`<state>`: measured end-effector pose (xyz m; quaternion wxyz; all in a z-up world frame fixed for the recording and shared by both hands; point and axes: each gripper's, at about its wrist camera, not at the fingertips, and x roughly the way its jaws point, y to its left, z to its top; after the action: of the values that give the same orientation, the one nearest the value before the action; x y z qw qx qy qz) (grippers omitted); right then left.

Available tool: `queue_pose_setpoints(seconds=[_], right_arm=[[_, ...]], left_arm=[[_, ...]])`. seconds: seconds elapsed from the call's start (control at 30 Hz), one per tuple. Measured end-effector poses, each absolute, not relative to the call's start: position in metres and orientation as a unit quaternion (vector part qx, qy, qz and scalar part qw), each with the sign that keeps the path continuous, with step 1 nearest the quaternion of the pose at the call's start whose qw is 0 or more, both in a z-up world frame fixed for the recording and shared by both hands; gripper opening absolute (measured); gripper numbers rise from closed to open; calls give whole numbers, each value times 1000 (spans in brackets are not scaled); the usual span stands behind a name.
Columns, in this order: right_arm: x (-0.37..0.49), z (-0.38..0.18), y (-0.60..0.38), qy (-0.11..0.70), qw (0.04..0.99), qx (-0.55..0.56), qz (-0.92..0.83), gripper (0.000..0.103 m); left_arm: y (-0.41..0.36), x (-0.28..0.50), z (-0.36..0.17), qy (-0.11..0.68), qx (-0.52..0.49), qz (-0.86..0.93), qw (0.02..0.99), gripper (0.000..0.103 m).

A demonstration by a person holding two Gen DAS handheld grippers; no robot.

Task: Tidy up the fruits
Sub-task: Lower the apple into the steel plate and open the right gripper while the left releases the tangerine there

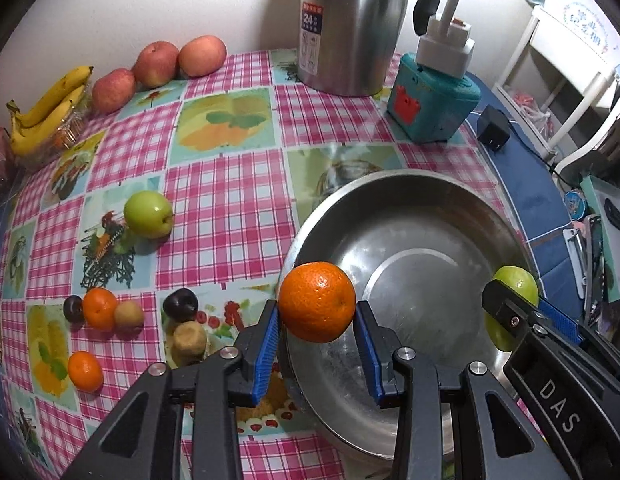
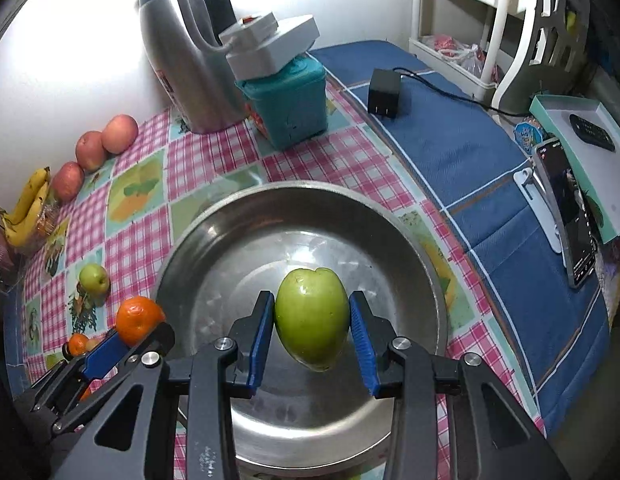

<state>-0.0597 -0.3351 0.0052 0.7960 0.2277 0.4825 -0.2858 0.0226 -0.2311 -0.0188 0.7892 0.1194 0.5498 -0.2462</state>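
Observation:
My left gripper (image 1: 317,322) is shut on an orange (image 1: 317,301), held over the left rim of a steel basin (image 1: 430,208). The right gripper (image 2: 312,320) is shut on a green apple (image 2: 311,318) above the middle of the basin (image 2: 230,216). In the left wrist view the right gripper (image 1: 522,316) shows at the right with the green apple (image 1: 518,280) behind its fingers. In the right wrist view the left gripper (image 2: 122,344) shows at lower left with the orange (image 2: 139,319). The basin's floor is bare.
On the checked cloth lie a second green apple (image 1: 148,214), small oranges (image 1: 100,307) (image 1: 85,371), dark plums (image 1: 180,305), three red apples (image 1: 156,63) and bananas (image 1: 50,104). A steel kettle (image 1: 350,24), a teal box (image 1: 430,104) and a black charger (image 1: 494,128) stand behind the basin.

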Motion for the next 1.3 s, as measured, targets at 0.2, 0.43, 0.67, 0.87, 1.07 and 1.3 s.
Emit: queue_pose_setpoints(seconds=[0.2, 0.43, 0.67, 0.87, 1.07, 1.3], right_arm=[[-59, -1, -334, 494, 788, 231, -285, 40], [-57, -4, -334, 501, 785, 232, -282, 40], [-56, -17, -334, 515, 773, 247, -276, 40], [-56, -19, -336, 520, 769, 246, -280, 40], [-57, -16, -337, 517, 771, 246, -277, 44], [-59, -2, -330, 504, 784, 239, -272, 49]], left_arm=[[-229, 23, -22, 554, 119, -247, 786, 40], [-227, 26, -27, 561, 115, -243, 783, 40], [-229, 26, -28, 562, 121, -243, 781, 50], [-228, 25, -24, 561, 119, -242, 782, 52], [-221, 25, -17, 560, 107, -242, 785, 55], [-199, 26, -4, 559, 93, -234, 790, 60]])
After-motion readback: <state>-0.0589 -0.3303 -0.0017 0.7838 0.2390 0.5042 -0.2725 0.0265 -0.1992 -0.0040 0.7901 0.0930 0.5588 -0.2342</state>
